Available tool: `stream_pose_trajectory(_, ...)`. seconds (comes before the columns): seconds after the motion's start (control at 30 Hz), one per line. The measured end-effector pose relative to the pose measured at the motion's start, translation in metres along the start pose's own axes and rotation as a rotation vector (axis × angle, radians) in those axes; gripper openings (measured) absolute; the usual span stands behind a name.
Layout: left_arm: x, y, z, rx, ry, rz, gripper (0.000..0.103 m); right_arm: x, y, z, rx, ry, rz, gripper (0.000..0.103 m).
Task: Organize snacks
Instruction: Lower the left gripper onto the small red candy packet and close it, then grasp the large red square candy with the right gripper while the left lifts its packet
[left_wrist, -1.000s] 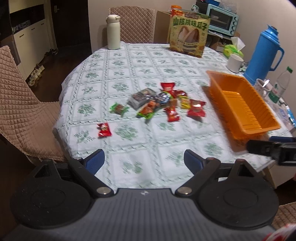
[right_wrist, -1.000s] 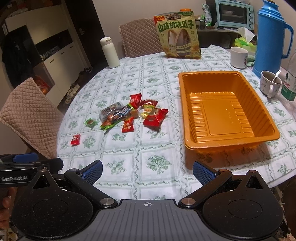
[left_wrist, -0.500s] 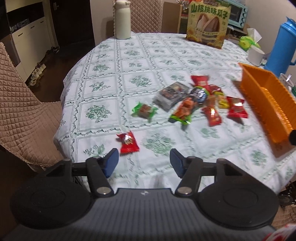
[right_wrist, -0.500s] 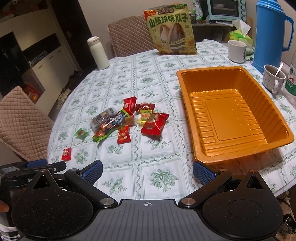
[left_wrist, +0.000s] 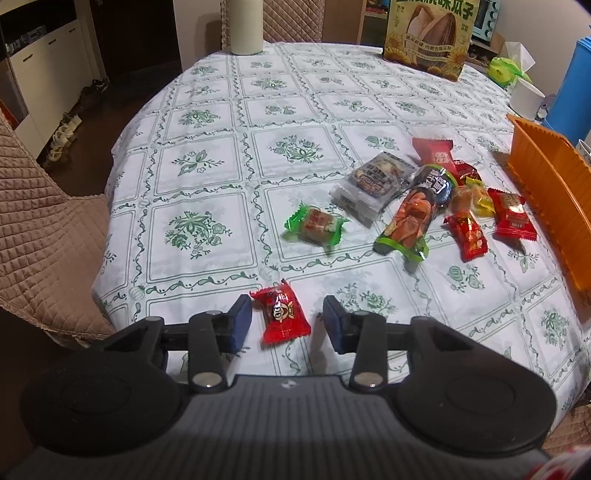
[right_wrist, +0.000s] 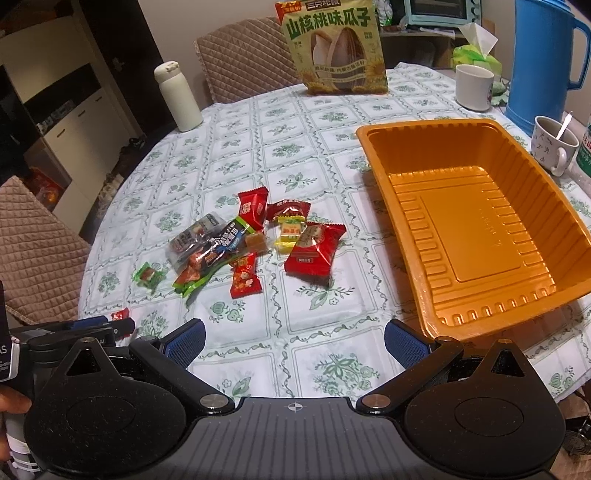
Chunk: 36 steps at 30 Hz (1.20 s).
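Note:
A small red candy (left_wrist: 282, 315) lies alone near the table's front-left edge. My left gripper (left_wrist: 288, 319) is low over it with the candy between its blue pads. The jaws are closing, and a gap still shows on the right side. In the right wrist view the same candy (right_wrist: 120, 314) peeks out beside the left gripper (right_wrist: 92, 326). A pile of wrapped snacks (right_wrist: 258, 240) sits mid-table, with a green candy (left_wrist: 317, 225) a little apart from it. The orange tray (right_wrist: 373, 136) is empty. My right gripper (right_wrist: 294, 341) hovers open over bare cloth in front of the tray.
At the back stand a large sunflower-seed bag (right_wrist: 334, 48), a white flask (right_wrist: 179, 96), a blue thermos (right_wrist: 543, 59), a white cup (right_wrist: 474, 86) and a mug with a spoon (right_wrist: 554, 146). Quilted chairs (left_wrist: 40, 229) stand close to the table's left edge.
My left gripper has come down and forward onto the lone red candy, and its jaws have narrowed around it. The right gripper has moved closer to the table.

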<state>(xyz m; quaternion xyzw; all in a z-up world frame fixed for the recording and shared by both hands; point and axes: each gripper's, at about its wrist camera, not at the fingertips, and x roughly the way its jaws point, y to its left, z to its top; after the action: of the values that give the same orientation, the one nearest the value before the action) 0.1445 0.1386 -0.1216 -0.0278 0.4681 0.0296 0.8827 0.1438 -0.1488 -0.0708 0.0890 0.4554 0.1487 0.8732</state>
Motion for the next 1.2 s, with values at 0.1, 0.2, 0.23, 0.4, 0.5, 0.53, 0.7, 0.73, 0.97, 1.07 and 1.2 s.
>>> stream_pose_trajectory(0.1, 0.003, 0.001, 0.001, 0.011, 0.010, -0.012, 0.024, 0.006, 0.003, 0.002, 0.001, -0.001, 0.001, 0.103)
stream_pose_trajectory(0.2, 0.004, 0.004, 0.002, 0.012, 0.009, -0.021, 0.022, 0.011, 0.005, 0.004, 0.003, -0.002, 0.004, 0.103)
stream_pose_trajectory(0.23, 0.004, 0.006, 0.003, 0.011, 0.009, -0.024, 0.021, 0.013, 0.006, 0.005, 0.002, -0.004, 0.004, 0.103)
stream_pose_trajectory(0.4, 0.002, 0.011, 0.011, 0.034, -0.015, -0.019, 0.016, 0.023, 0.008, 0.010, -0.005, -0.015, 0.005, 0.103)
stream_pose_trajectory(0.5, -0.001, 0.014, 0.020, 0.048, -0.036, -0.013, 0.016, 0.029, 0.009, 0.015, -0.007, -0.039, -0.006, 0.102)
stream_pose_trajectory(0.53, -0.001, 0.015, 0.023, 0.051, -0.042, -0.015, 0.016, 0.032, 0.008, 0.017, -0.008, -0.048, -0.009, 0.096)
stream_pose_trajectory(0.7, -0.003, 0.019, 0.040, 0.059, -0.068, -0.029, 0.016, 0.052, 0.004, 0.030, 0.007, -0.055, -0.037, 0.076)
stream_pose_trajectory(0.73, -0.002, 0.019, 0.043, 0.064, -0.071, -0.032, 0.016, 0.056, 0.004, 0.032, 0.008, -0.062, -0.043, 0.072)
stream_pose_trajectory(0.97, 0.008, 0.020, 0.063, 0.081, -0.080, -0.050, 0.016, 0.083, -0.002, 0.047, 0.024, -0.059, -0.097, 0.054)
stream_pose_trajectory(1.07, 0.011, 0.020, 0.069, 0.092, -0.081, -0.059, 0.016, 0.093, -0.003, 0.051, 0.025, -0.048, -0.119, 0.049)
stream_pose_trajectory(1.2, 0.015, 0.017, 0.074, 0.111, -0.080, -0.077, 0.016, 0.105, -0.004, 0.052, 0.030, -0.024, -0.150, 0.045)
